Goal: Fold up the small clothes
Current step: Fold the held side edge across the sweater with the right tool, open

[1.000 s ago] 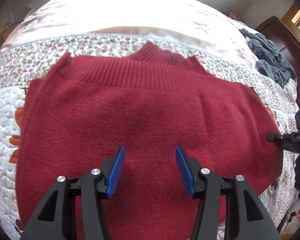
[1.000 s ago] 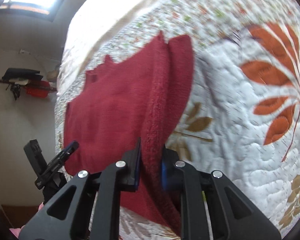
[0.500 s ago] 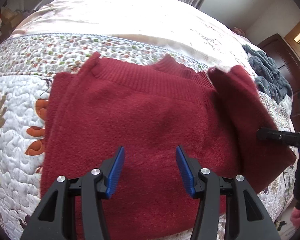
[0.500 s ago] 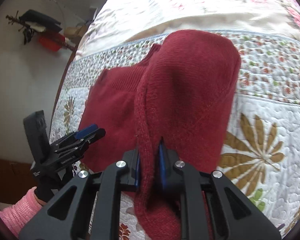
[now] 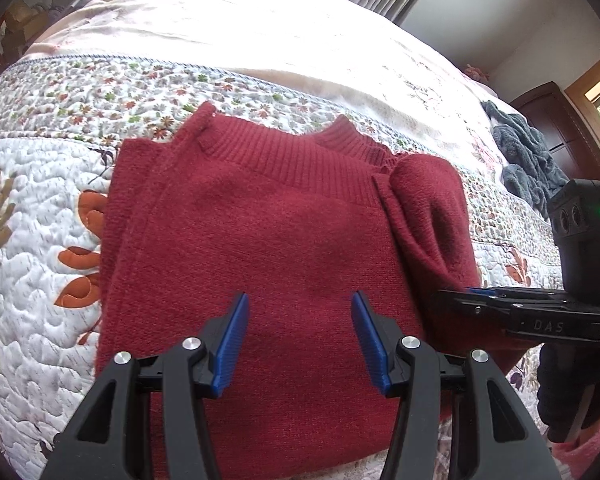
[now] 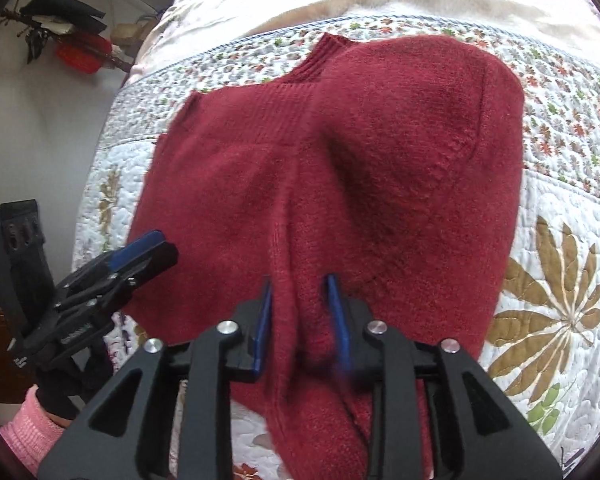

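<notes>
Straddling the red sweater (image 6: 340, 168), both claws gape; right claw (image 5: 452, 300) reads "DAS".

Two matte black grippers, both the same build. The left gripper (image 5: 299, 338) carries ribbed blue pads (image 5: 231, 346) and round silver screws on angular, cut-out arms. The right gripper (image 6: 300, 316) matches; side-on its body reads "DAS", with a small green light. Black glove (image 6: 66, 390), pink knit sleeve (image 6: 28, 430).
</notes>
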Motion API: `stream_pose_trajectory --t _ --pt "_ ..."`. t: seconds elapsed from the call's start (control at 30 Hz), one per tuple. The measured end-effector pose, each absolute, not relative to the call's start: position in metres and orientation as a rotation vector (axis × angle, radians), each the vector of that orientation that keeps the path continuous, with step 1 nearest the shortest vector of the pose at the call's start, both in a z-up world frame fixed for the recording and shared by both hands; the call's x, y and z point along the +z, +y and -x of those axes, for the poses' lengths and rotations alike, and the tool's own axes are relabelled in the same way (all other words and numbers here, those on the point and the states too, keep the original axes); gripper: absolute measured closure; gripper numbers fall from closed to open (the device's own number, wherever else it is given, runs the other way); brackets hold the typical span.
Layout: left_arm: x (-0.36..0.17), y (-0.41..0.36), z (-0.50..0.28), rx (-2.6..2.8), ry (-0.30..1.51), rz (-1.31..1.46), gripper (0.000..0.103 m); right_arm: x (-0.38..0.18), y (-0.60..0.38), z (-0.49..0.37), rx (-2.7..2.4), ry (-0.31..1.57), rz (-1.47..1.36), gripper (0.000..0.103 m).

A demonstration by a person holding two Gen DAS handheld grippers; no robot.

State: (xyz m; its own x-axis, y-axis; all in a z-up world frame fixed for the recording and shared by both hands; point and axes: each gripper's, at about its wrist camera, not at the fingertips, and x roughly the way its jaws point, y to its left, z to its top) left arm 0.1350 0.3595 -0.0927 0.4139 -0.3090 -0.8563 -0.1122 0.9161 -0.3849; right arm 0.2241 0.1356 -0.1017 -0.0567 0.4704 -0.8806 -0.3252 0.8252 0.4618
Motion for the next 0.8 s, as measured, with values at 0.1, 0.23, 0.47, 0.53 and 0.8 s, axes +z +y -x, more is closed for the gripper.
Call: stream_pose_trajectory --t 0.1,0.23,0.47,0.53,0.8 --pt "-0.091 0.355 -0.139 -0.152 1.146 0.437 0.050 -0.092 0.133 -0.223 0.709 1.508 -0.189 0.072" --pt "-0.090 0.343 -0.149 -0.210 1.151 0.478 0.050 -0.075 0.117 -0.222 0.759 1.505 -0.305 0.072" --pt "-0.099 0.317 -0.170 -0.293 1.188 0.555 0.047 -0.060 0.050 -0.221 0.595 1.425 -0.292 0.072" --pt "-0.105 0.312 -0.175 -0.306 1.202 0.594 0.047 -0.070 0.031 -0.219 0.547 1.443 -0.304 0.071" --pt "-0.122 0.295 -0.195 -0.344 1.235 0.713 0.047 -0.120 -0.001 -0.201 0.502 1.524 -0.373 0.071"
